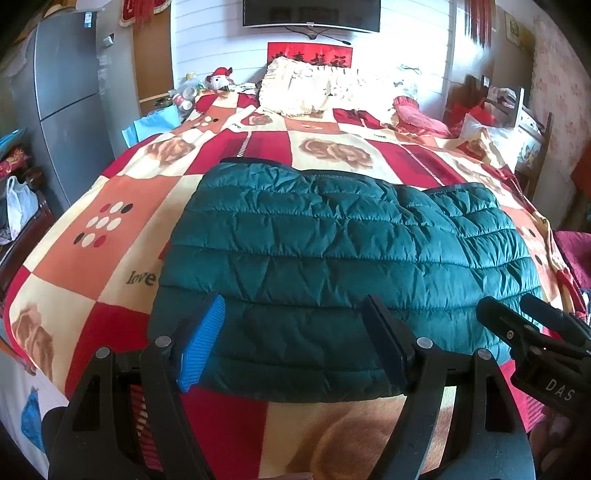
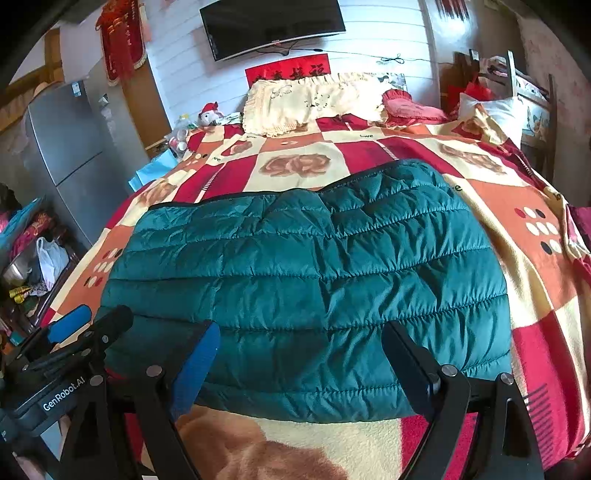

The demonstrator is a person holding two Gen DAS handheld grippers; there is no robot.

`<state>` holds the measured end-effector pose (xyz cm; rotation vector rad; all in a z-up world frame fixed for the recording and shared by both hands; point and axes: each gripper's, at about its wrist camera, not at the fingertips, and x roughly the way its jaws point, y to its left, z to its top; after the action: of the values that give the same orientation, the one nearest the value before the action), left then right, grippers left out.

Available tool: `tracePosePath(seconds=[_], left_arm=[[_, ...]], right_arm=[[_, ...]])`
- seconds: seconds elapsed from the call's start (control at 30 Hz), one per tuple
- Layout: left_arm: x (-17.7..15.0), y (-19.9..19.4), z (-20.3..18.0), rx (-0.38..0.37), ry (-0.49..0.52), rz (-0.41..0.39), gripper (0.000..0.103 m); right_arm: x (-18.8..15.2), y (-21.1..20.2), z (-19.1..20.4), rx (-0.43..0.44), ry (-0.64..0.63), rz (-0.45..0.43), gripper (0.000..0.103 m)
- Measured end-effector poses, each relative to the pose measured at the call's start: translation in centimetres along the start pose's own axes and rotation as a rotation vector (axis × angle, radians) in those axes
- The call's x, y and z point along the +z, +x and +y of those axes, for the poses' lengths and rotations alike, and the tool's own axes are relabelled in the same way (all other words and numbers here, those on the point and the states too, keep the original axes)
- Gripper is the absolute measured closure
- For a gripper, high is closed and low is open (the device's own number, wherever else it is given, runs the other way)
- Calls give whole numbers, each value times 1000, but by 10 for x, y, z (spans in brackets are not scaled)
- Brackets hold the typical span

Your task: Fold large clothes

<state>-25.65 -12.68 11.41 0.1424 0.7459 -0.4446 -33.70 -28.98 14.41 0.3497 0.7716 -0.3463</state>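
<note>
Counts, both views: 1 green quilted jacket, folded, on 1 patterned blanket. 2 grippers: left gripper, right gripper. 1 TV, 1 fridge, 1 cream pillow, 1 plush toy.

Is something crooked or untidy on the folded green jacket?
Slightly. The green jacket lies folded on the blanket, but its far edge is uneven: the right part reaches farther up the bed than the left. Nothing looks spilled or damaged.

We see a teal quilted puffer jacket with dark edging near our edge of the bedspread, a plush patchwork of red, orange and cream squares bearing brown roses and dots. Our gripper pads are blue.
</note>
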Motion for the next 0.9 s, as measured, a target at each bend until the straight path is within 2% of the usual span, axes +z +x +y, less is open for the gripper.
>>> tracePosePath(seconds=[0.9], left_arm=[[3,16,-9,-14,17,27,26]], right_arm=[[2,15,-1,4,11,28,15]])
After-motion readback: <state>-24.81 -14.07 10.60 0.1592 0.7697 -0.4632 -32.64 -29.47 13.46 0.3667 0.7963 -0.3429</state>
